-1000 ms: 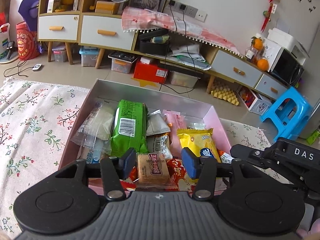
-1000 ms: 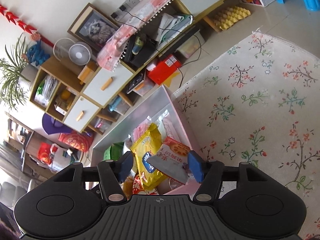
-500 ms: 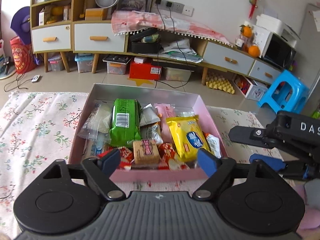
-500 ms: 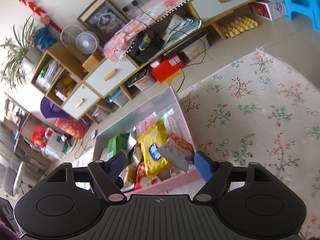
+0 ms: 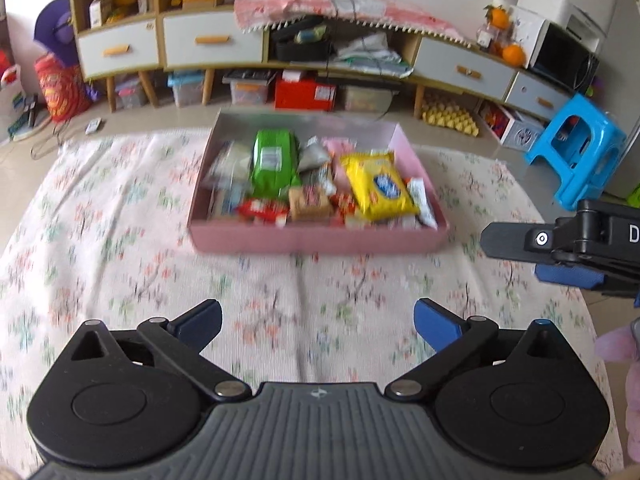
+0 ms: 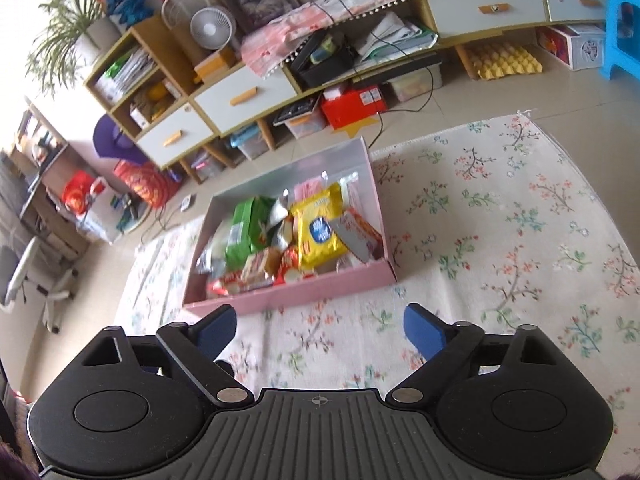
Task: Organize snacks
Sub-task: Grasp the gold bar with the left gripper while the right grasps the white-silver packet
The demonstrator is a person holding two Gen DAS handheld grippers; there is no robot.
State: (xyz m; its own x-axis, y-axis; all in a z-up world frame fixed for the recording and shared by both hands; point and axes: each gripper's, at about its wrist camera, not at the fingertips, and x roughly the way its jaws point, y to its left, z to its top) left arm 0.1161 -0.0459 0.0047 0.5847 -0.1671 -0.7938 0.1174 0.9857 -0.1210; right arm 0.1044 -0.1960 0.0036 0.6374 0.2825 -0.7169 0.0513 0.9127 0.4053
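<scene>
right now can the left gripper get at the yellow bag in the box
Probably yes. The left gripper has nothing between its jaws, which are opening, and only bare cloth lies between it and the box. The yellow bag lies on top of the pile, uncovered. The low front wall needs clearing.

My floral cloth (image 5: 120, 240) covers the surface, spread flat with soft creases; on it sits only a pink box (image 5: 316, 238) crowded with snack packets (image 6: 320, 232).

Pink box (image 5: 316, 236) on floral cloth, packed with snacks (image 5: 376, 190)
</scene>
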